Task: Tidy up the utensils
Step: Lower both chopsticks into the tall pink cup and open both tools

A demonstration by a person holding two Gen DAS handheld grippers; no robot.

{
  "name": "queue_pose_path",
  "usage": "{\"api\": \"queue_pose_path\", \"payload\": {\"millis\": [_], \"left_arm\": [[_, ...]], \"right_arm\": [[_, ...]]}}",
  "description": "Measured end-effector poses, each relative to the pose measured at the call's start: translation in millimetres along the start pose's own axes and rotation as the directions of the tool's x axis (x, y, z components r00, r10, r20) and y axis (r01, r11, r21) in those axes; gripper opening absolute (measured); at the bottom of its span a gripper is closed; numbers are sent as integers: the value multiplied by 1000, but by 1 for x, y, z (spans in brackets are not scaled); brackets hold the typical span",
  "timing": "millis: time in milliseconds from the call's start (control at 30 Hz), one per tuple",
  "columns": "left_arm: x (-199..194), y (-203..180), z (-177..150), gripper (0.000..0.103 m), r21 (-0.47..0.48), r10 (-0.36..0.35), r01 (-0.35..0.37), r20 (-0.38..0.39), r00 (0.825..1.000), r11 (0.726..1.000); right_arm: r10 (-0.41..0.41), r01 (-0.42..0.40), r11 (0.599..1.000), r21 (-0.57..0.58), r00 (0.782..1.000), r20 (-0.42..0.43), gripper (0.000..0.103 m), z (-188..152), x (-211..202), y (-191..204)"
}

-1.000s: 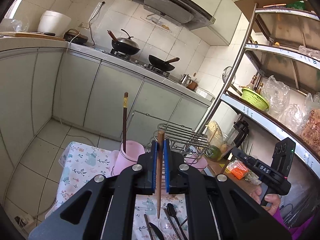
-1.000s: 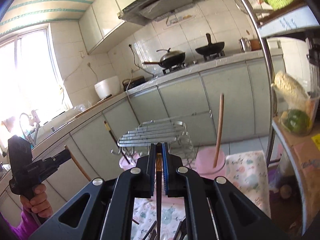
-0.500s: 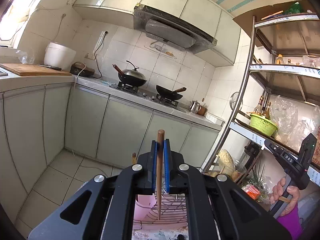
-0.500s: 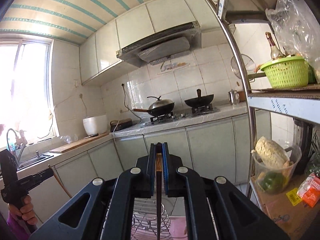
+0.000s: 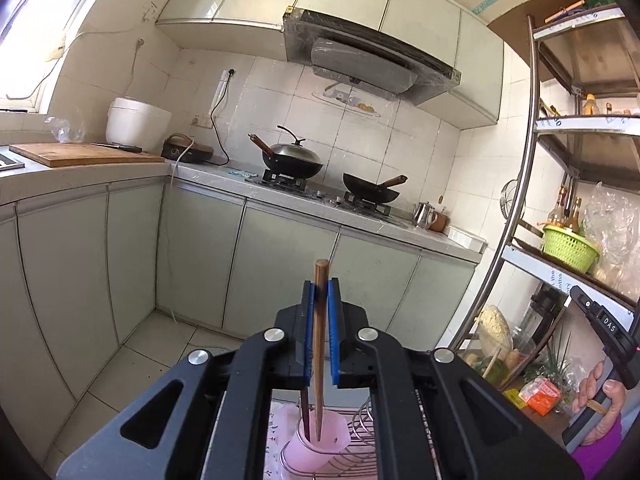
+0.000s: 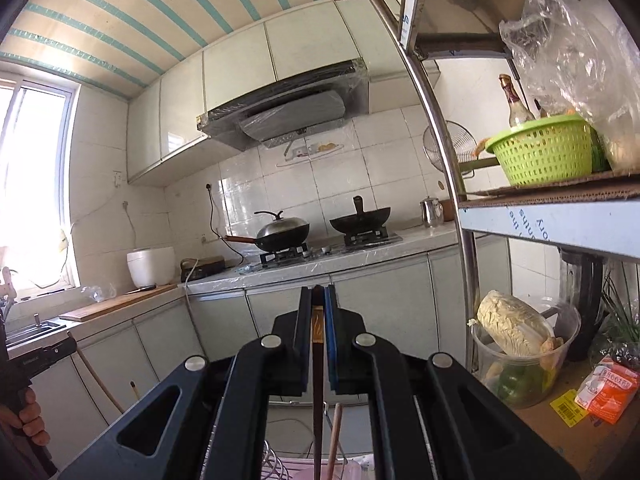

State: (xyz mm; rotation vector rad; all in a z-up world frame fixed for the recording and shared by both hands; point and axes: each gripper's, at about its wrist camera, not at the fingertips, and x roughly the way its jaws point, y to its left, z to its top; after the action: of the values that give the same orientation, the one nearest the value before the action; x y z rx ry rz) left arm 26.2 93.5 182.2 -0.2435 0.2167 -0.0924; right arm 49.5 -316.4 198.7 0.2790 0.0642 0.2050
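Note:
My left gripper (image 5: 319, 292) is shut on a light brown wooden chopstick (image 5: 319, 360), which stands upright between the blue pads. Its lower tip hangs over a pink cup (image 5: 320, 446), where a dark chopstick (image 5: 305, 416) stands. My right gripper (image 6: 318, 296) is shut on a dark chopstick with a gold band (image 6: 317, 360), also upright. Beneath it the rim of a pink cup (image 6: 320, 474) shows with a pale chopstick (image 6: 335, 436) in it. Each gripper appears in the other's view: the right gripper (image 5: 580, 300) and the left gripper (image 6: 66, 348), each held by a hand.
A wire rack (image 5: 360, 452) sits next to the pink cup. A metal shelf unit (image 6: 560, 216) with a green basket (image 6: 544, 152) and a tub of vegetables (image 6: 520, 344) stands close on the right. Kitchen cabinets and a stove with two woks (image 5: 292, 160) lie ahead.
Both grippers have risen with their chopsticks and tilted upward. The table with the spoons has dropped out of view; only the cup and rack tops still show.

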Motion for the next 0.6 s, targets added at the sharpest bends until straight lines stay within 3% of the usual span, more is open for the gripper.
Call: {"api": "queue_pose_path", "payload": {"millis": [267, 600], "left_arm": [[31, 5, -25, 5, 18, 28, -26, -96, 995, 999], [53, 14, -49, 5, 4, 42, -42, -183, 982, 999]], "right_arm": [[5, -2, 1000, 27, 990, -141, 6, -34, 28, -13], [13, -1, 998, 55, 976, -218, 6, -61, 37, -20]]}}
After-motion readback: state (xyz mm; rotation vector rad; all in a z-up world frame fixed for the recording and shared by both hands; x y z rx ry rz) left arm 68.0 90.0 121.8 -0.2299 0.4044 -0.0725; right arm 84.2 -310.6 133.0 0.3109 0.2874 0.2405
